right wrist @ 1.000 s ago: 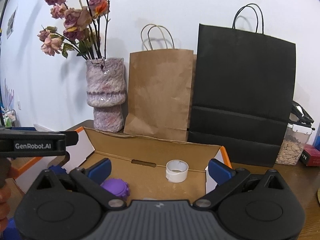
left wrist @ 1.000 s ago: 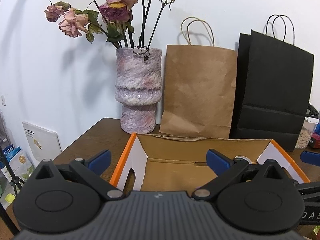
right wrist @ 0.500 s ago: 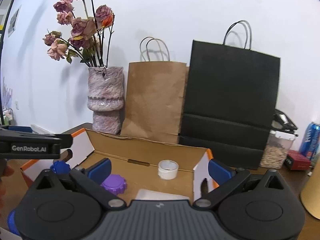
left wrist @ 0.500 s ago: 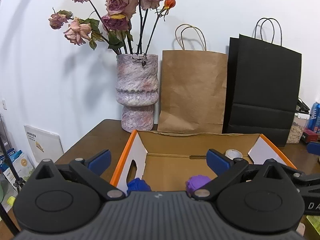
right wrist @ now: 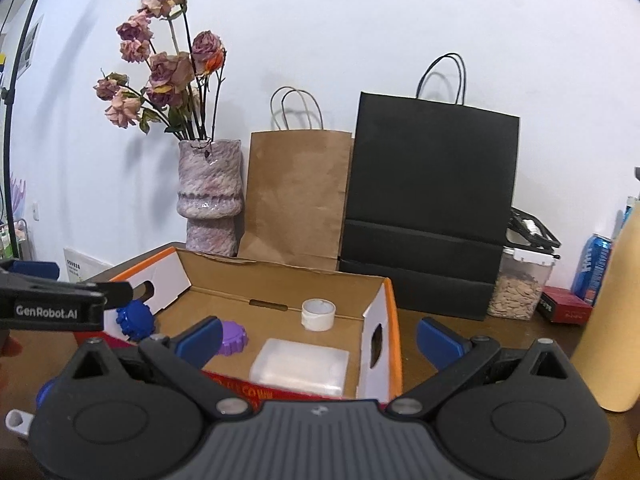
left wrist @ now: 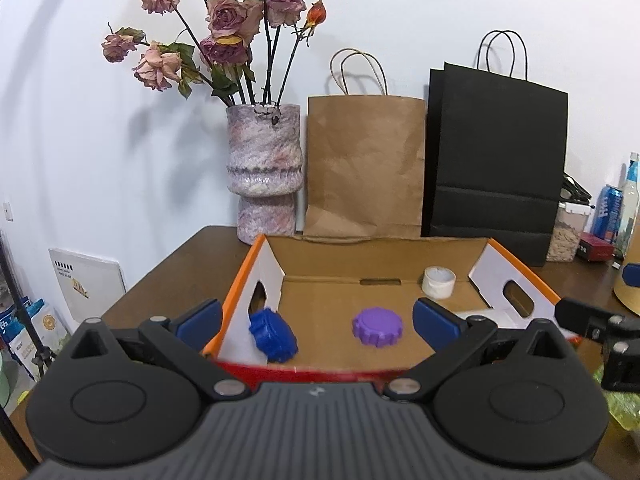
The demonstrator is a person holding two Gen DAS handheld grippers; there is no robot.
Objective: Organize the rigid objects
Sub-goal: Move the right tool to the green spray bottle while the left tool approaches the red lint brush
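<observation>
Two grippers: left gripper [left wrist: 316, 318] and right gripper [right wrist: 320, 338] are held spread, nothing pinched.
Box [left wrist: 384, 252]: seen mid-frame on tabletop [left wrist: 168, 276].
Contents: blue gear [left wrist: 273, 334], purple gear [left wrist: 378, 326], tape roll [left wrist: 439, 282], clear case [right wrist: 300, 366].

Vase [left wrist: 264, 172], brown bag [left wrist: 365, 168], black bag [left wrist: 496, 160].

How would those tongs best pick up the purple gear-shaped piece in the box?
Probably from straight above, pinching across its toothed rim. The purple gear lies flat on the floor of the cardboard box, so its rim is the only part that stands up, and it has open floor all around, away from the blue gear.
</observation>
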